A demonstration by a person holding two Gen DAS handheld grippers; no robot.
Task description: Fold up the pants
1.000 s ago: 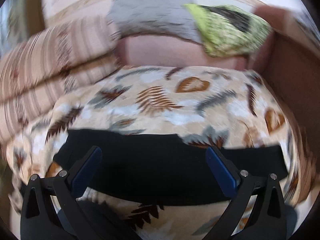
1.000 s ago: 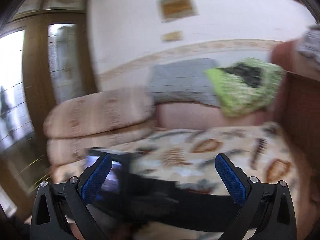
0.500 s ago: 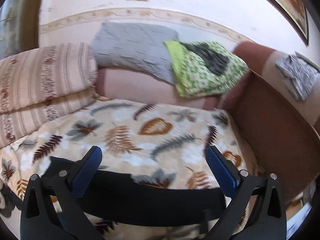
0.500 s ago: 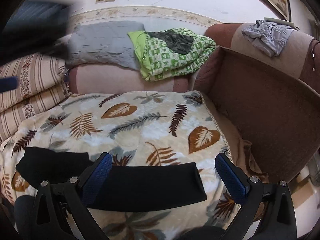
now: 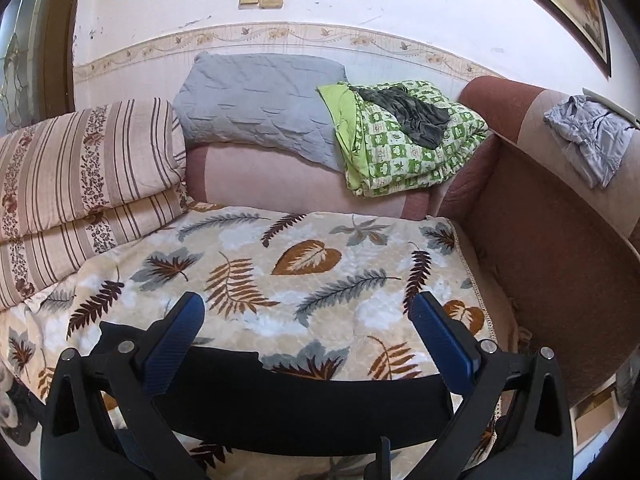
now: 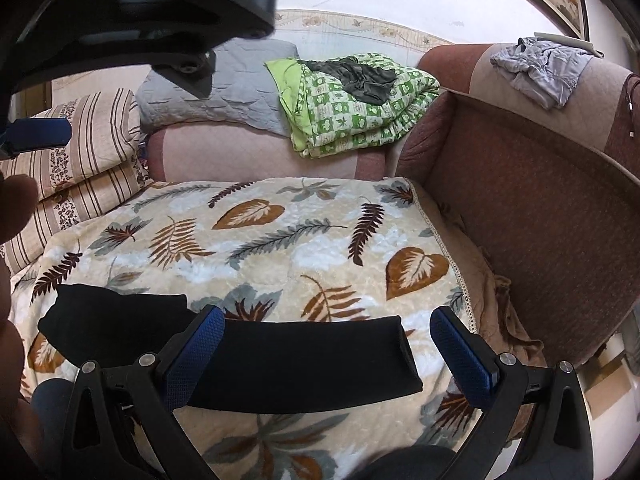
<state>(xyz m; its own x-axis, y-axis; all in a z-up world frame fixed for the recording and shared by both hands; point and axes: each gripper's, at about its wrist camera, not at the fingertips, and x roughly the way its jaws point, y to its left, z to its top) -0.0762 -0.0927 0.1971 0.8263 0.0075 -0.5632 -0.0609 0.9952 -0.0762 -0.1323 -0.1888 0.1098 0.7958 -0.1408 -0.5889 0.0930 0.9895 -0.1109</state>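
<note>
Leaf-printed plush blanket (image 5: 312,280) covers the sofa seat, and along its near edge lie the black pants (image 6: 280,360), folded into a long flat strip, matte and smooth. Plenty of bare blanket stretches beyond them toward the striped cushions (image 5: 80,184) and the green quilt (image 5: 408,148). Left gripper (image 5: 308,332) hangs over the strip, jaws spread wide, holding nothing. Right gripper (image 6: 328,340) likewise gapes, empty, above the strip's squared right end.
</note>
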